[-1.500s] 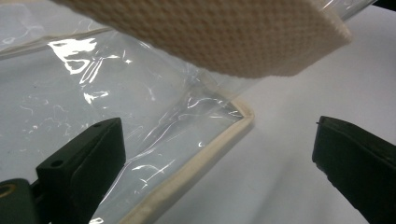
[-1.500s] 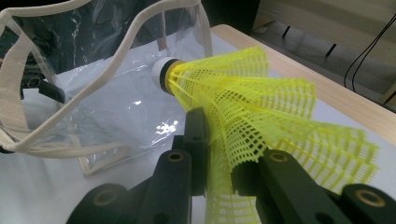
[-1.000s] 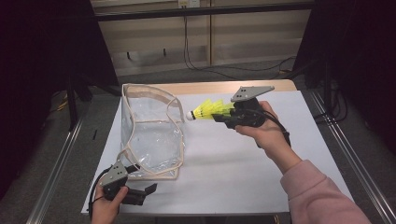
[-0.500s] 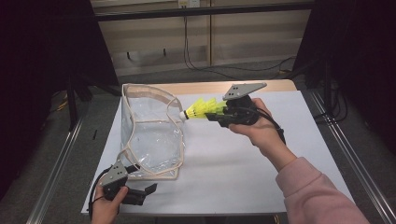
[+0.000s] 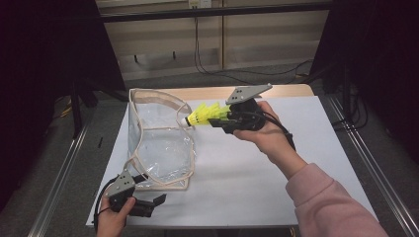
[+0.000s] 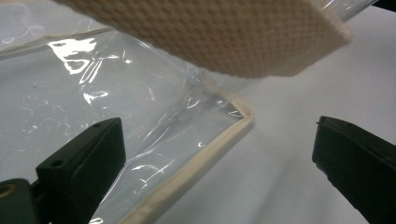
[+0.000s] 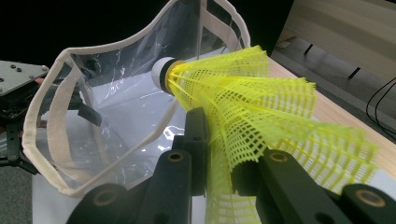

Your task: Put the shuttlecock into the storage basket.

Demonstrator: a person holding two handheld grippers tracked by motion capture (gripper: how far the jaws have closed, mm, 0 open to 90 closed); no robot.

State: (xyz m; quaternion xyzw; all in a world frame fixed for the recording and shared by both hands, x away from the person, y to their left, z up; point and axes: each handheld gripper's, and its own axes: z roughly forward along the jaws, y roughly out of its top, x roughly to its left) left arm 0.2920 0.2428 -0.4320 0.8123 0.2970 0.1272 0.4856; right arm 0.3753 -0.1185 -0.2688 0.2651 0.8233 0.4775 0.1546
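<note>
1. Big white sheet-covered table point(image 5: 276, 187) takes up most of the scene, everything's happening on it.
2. Clear plastic tote bag with cream fabric trim point(image 5: 163, 143) stands upright on the left half, mouth open at the top.
3. Right gripper point(image 5: 222, 121) is up in the air, its jaws clamped on the mesh skirt of the neon-yellow plastic shuttlecock point(image 5: 205, 114).
4. Left gripper point(image 5: 157, 201) sits low by the bag's near bottom corner, jaws spread wide and not holding anything; the trimmed corner lies between them.
5. Key bit: the shuttlecock's long axis lies roughly level, white cork nose point(image 7: 163, 74) pointing at the bag, right at the rim. I'd guess it needs to go a touch further left before dropping in.
</note>
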